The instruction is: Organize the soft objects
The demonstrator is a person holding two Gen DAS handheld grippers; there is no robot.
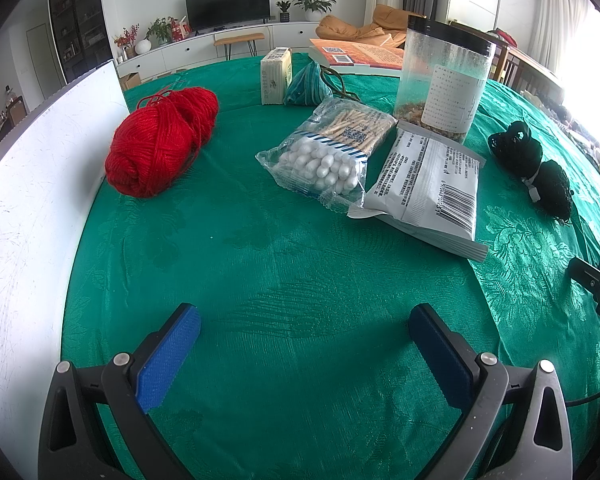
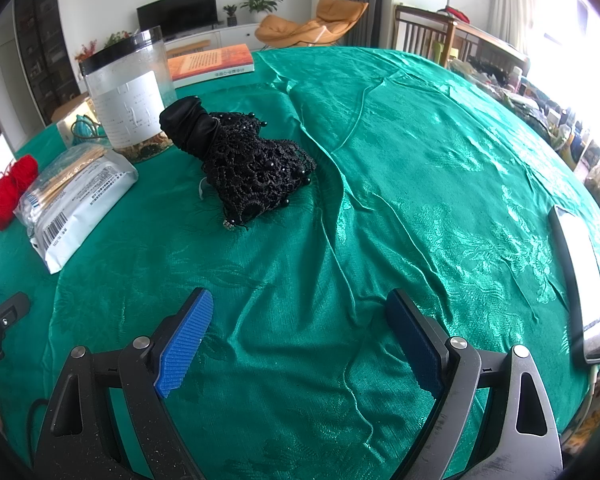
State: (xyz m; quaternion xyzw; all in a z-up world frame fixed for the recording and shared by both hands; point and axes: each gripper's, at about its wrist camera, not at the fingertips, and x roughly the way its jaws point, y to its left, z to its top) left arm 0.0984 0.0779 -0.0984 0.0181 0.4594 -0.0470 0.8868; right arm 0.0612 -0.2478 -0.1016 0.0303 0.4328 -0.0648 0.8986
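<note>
A red yarn ball (image 1: 160,140) lies at the left on the green tablecloth (image 1: 280,260), beside a white box wall (image 1: 32,200). A teal yarn skein (image 1: 306,84) sits farther back. A black lace bundle (image 2: 244,160) lies ahead of my right gripper (image 2: 300,308), well apart from it; the same black lace bundle (image 1: 540,172) shows at the right in the left wrist view. My left gripper (image 1: 304,320) hovers over bare cloth, open and empty. The right gripper is open and empty too.
A cotton swab bag (image 1: 328,156), a grey foil packet (image 1: 428,184), a clear jar (image 1: 440,76), a tissue pack (image 1: 276,76) and a book (image 2: 212,64) crowd the table's middle and back. A phone (image 2: 580,280) lies at the right edge.
</note>
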